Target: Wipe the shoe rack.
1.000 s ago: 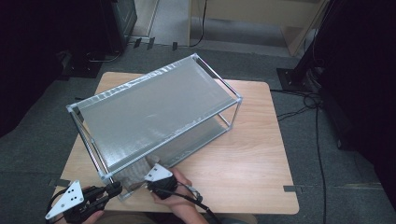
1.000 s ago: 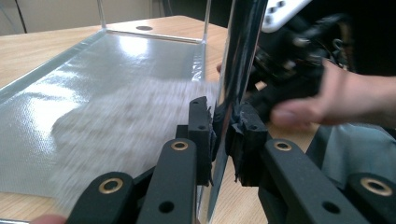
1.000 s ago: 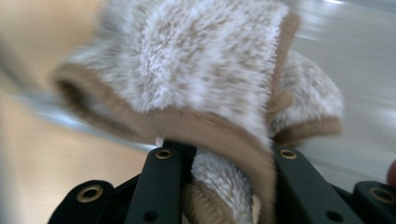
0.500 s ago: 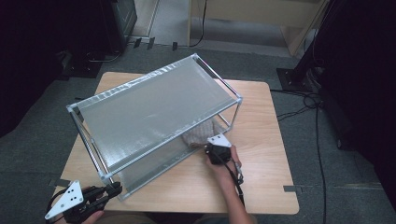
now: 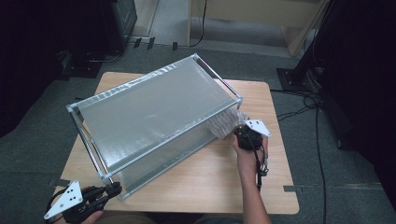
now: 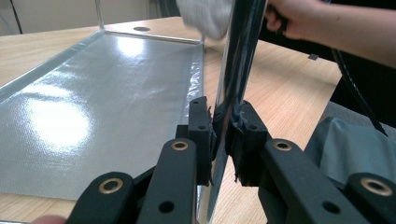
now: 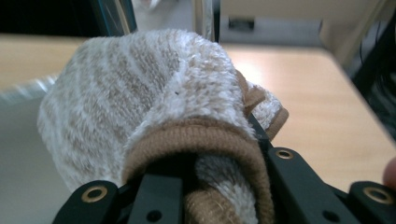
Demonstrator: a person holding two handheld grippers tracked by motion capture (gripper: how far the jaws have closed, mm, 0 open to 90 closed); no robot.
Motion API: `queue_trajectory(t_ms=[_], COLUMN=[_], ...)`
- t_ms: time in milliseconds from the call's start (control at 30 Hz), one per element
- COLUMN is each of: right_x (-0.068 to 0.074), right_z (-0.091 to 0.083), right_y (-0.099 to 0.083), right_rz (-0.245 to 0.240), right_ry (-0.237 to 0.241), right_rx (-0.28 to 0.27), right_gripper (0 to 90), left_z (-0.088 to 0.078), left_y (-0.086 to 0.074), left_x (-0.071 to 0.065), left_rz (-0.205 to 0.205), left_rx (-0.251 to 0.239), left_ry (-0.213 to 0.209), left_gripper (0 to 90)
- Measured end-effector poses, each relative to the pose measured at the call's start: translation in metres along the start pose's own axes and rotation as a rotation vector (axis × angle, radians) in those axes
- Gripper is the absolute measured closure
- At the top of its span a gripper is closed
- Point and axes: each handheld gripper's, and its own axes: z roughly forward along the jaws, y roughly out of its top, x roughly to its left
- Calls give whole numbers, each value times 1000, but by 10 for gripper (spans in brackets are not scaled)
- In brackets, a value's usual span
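In the left gripper view, the left gripper's (image 6: 223,135) black fingers (image 6: 201,133) rise from the bottom centre of the frame and are pinched tight on a shiny upright metal post (image 6: 238,60) of a two-tier rack (image 5: 154,119), the post running up between them to the top edge. To the left of that post the rack's grey, glossy lower shelf (image 6: 102,102) spreads across the left half of the frame. In the high view this gripper (image 5: 114,189) sits at the lower left, clamped on the rack's near corner, with its grey three-cornered plate (image 5: 63,205) at the bottom edge. In the right gripper view, the right gripper's (image 7: 210,186) fingers (image 7: 280,182) at the bottom of the frame are closed on a fluffy white-and-tan striped cloth (image 7: 154,98) with a brown hem, which bulges over them across the middle of the frame. In the high view that gripper (image 5: 236,133) lies right of centre, the cloth (image 5: 224,123) pressed against the rack's right-hand end, just under the top shelf's (image 5: 149,112) corner. The rack stands slantwise across the wooden bench (image 5: 210,182), reaching from lower left to upper centre. The person's right forearm (image 5: 252,196) enters from the bottom edge.
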Motion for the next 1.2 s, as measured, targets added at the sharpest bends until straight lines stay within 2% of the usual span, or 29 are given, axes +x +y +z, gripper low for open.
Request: queue_trajectory(t_ms=[67,133,200,267,367,433,467,533,567,633,733,967,1200], right_x=[3,7,10,12,16,26,32,47,55,70,96,160,208], right_z=[-8,-9,-1,11,29,36,38,37,35,30,20,-10,-38], right_y=[8,7,-2,-17,-42,-56,-62,-72,-74,-76,-81,-100,-113], right_rz=[-5,-25,-49,-74,-59,-78,-100,-153,-161,-173,-242,-339,-412], right_ry=[11,5,8,6,20,46,61,70,82,129,190,382,529], right_rx=[-50,-52,0,82,200,258,272,266,264,267,263,247,250], right_gripper=[758,758,757,756,756,756,757,757,757,757,757,756,756], left_z=[0,0,0,0,0,0,0,1,1,1,2,3,4], left_y=[0,0,0,0,0,-1,-1,-1,-1,0,0,0,1], left_x=[0,0,0,0,0,1,0,0,0,0,-1,-2,-2], left_rz=[1,0,0,-1,-3,0,1,2,3,2,3,-3,-5], left_rx=[0,0,0,-1,-3,-5,-5,-5,-4,-3,-1,-2,-2], left_ry=[0,0,0,0,-2,-3,-3,-3,-2,-2,-1,-3,0], left_gripper=[801,801,801,801,800,801,802,802,802,802,802,801,801])
